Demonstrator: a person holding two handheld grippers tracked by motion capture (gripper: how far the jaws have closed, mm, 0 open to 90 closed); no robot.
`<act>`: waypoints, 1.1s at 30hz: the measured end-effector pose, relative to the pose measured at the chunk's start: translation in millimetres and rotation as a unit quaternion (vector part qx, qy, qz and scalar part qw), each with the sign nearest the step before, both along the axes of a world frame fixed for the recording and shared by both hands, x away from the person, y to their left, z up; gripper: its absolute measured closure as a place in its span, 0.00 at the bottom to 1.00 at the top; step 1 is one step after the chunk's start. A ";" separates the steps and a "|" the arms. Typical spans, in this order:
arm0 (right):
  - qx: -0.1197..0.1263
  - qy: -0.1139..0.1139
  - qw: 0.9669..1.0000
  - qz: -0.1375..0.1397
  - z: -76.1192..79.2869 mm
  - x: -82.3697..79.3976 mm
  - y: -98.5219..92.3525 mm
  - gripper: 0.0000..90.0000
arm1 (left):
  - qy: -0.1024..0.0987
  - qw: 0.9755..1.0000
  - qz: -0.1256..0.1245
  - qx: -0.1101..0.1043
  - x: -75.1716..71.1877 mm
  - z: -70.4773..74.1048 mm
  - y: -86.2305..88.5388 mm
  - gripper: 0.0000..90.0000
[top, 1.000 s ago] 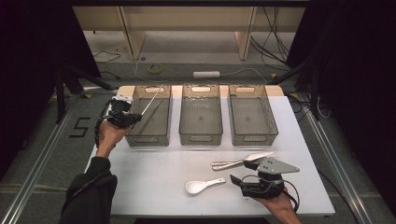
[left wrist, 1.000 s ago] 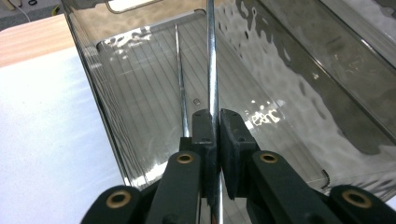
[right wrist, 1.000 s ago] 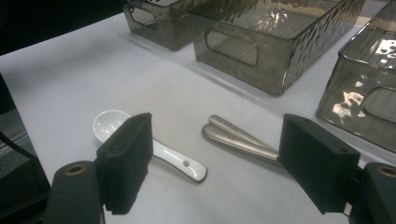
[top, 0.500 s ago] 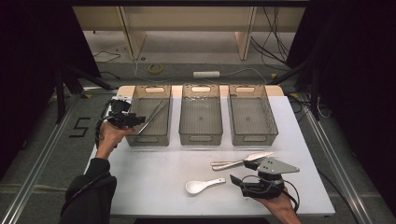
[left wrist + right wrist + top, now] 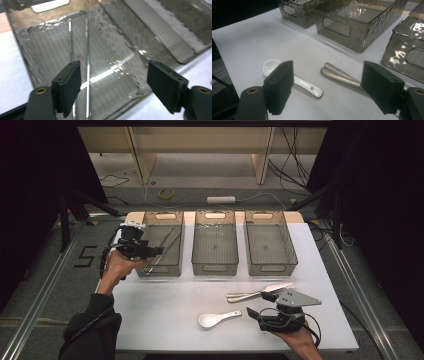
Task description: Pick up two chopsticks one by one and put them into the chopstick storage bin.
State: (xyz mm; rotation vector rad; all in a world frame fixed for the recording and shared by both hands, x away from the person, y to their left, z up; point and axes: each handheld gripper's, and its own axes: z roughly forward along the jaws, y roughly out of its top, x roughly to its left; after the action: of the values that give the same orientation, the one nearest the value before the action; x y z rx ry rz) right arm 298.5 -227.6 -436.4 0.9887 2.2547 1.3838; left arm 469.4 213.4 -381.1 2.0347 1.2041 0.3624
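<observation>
Three smoky, translucent plastic bins in a row along the far side of the white table (image 5: 165,320), each rectangular with a cut-out handle slot in its end wall and a rippled, glossy surface. Inside the left bin (image 5: 162,268): a pair of thin metal chopsticks (image 5: 167,247), lying side by side on the ribbed floor, long axis along the bin's length and slightly diagonal, tips toward the far end; slender, straight and shiny in the left gripper view (image 5: 87,62).

Left gripper (image 5: 150,251) held over the near-left rim of that bin, jaws spread wide with nothing between them; black, flat, matte pads (image 5: 68,87).

On the near part of the table, a white ceramic soup spoon (image 5: 216,319), glossy, bowl toward the person's left, short handle toward the right gripper, with a small hole near the handle's end (image 5: 312,88). Just beyond it, two brushed-metal utensil handles (image 5: 255,293) lying together, long axis running left to right, rounded ends toward the left; far ends hidden behind the right gripper.

Right gripper (image 5: 255,315) low near the table's near-right edge, pointing left toward the spoon, jaws wide apart and empty, grey three-cornered plate (image 5: 296,297) on top.
</observation>
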 end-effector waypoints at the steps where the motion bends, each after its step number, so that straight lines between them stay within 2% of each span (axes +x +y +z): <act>1: 0.001 -0.001 1.000 0.000 -0.1 0.0 0.0 0.30 | -0.001 1.000 -0.005 0.001 -2.3 1.8 -2.4 0.28; 5: 0.001 -0.001 1.000 0.002 0.3 -0.3 0.0 0.30 | -0.007 1.000 -0.020 0.002 -11.0 8.1 -9.9 0.26; 10: 0.001 -0.001 1.000 0.003 0.5 -0.3 -0.2 0.30 | -0.017 0.999 -0.027 0.002 -21.6 11.2 -13.6 0.24; 16: -0.002 0.002 1.000 0.009 0.0 -0.1 1.1 0.30 | -0.034 0.999 -0.030 -0.027 -32.8 10.0 -17.1 0.22; 21: -0.007 0.009 1.000 0.020 -0.6 0.5 2.6 0.30 | -0.049 0.998 -0.037 -0.035 -43.1 7.4 -24.1 0.21; 25: -0.014 0.016 0.999 0.038 -0.7 1.7 5.3 0.30 | -0.061 0.996 -0.038 -0.059 -52.1 3.0 -27.4 0.21; 30: -0.026 0.021 0.997 0.063 0.9 5.0 10.5 0.30 | -0.068 0.995 -0.045 -0.061 -62.9 -4.0 -33.1 0.19; 33: -0.036 0.024 0.996 0.078 2.0 7.2 15.0 0.30 | -0.069 0.994 -0.049 -0.076 -69.8 -7.6 -33.7 0.19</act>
State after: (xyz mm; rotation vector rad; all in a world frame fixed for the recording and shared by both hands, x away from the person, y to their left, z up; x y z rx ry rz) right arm 305.7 -212.6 -434.4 0.8456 2.4446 1.3429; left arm 399.6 179.7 -388.8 1.8964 1.0139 0.3467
